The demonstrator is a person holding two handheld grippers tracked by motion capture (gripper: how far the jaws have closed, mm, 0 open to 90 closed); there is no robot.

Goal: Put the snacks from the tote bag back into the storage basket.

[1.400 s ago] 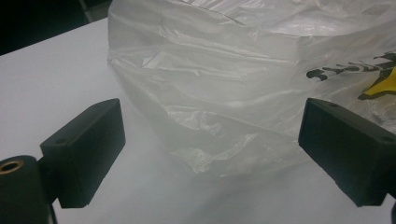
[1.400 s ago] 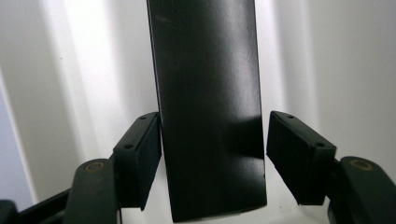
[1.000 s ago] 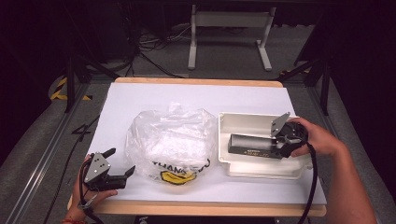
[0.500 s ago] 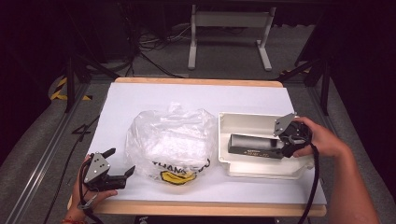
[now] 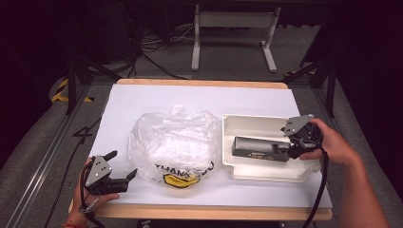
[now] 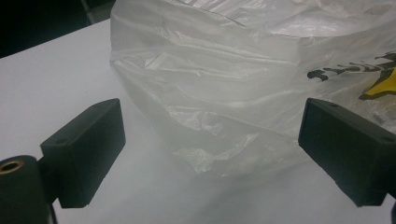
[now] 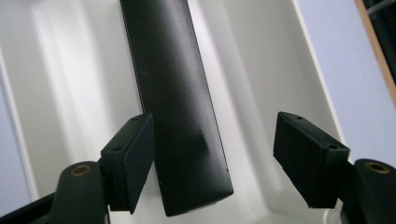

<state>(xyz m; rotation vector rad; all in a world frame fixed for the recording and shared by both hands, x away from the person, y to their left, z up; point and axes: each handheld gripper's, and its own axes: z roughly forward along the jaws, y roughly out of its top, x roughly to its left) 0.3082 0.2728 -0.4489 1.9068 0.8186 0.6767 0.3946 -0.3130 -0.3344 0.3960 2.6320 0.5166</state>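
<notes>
The right gripper (image 5: 291, 145) hovered over the right end of a long black box (image 5: 259, 148) that lay flat in a shallow white tray (image 5: 247, 124) on the right half of the desk (image 5: 199, 97). In the right gripper view the box (image 7: 175, 93) ran up the middle of the tray (image 7: 65, 74), its near end lying between the two black jaws; one jaw stood right against the box's long edge, whether touching it could not be told, while the other jaw stood well clear with bare tray floor in the gap. The jaws had just been opening, so the right gripper (image 7: 214, 163) was open around the box end rather than clamped on it. The person's right hand (image 5: 328, 145) held that gripper at the tray's right rim. Left of the tray, touching or nearly touching its wall, sat a crumpled clear plastic bag (image 5: 173, 140) with black lettering and a yellow mark near its front edge. The left gripper (image 5: 122, 166) rested low at the front left corner of the desk, held by the left hand (image 5: 88, 197), its jaws spread wide and empty. In the left gripper view the bag (image 6: 243, 84) lay just beyond the open jaws of the left gripper (image 6: 212, 154), on the white desk surface (image 6: 51, 79).
</notes>
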